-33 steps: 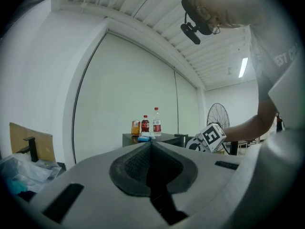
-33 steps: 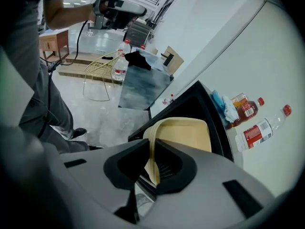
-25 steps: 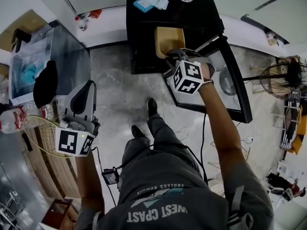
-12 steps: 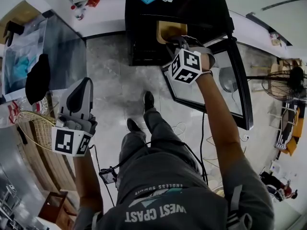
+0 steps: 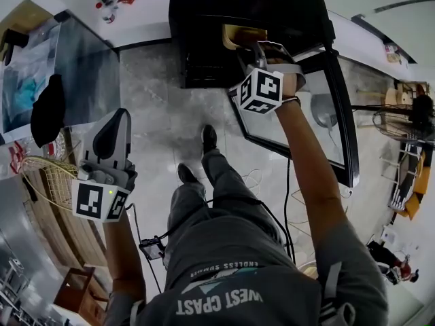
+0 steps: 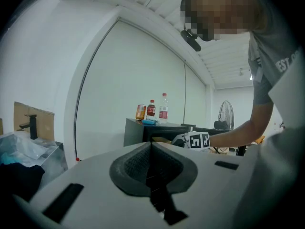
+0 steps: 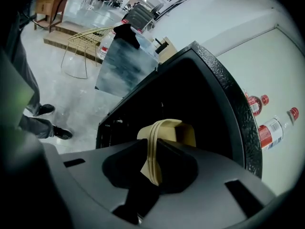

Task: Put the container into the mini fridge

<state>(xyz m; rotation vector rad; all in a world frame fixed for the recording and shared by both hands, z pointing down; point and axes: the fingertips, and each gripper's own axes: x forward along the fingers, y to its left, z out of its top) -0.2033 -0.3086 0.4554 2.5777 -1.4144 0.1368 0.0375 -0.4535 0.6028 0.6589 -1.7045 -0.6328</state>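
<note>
While the right gripper (image 5: 253,51) reaches toward the top centre of the head view, its jaws are clamped on the rim of the tan container (image 5: 239,35). The right gripper view shows that rim pinched between them. The container is held partly inside the dark opening of the black mini fridge (image 5: 201,60). The fridge door (image 5: 331,124) stands open at the right. The left gripper (image 5: 113,131), at lower left, has its jaws closed together, with nothing between them.
</note>
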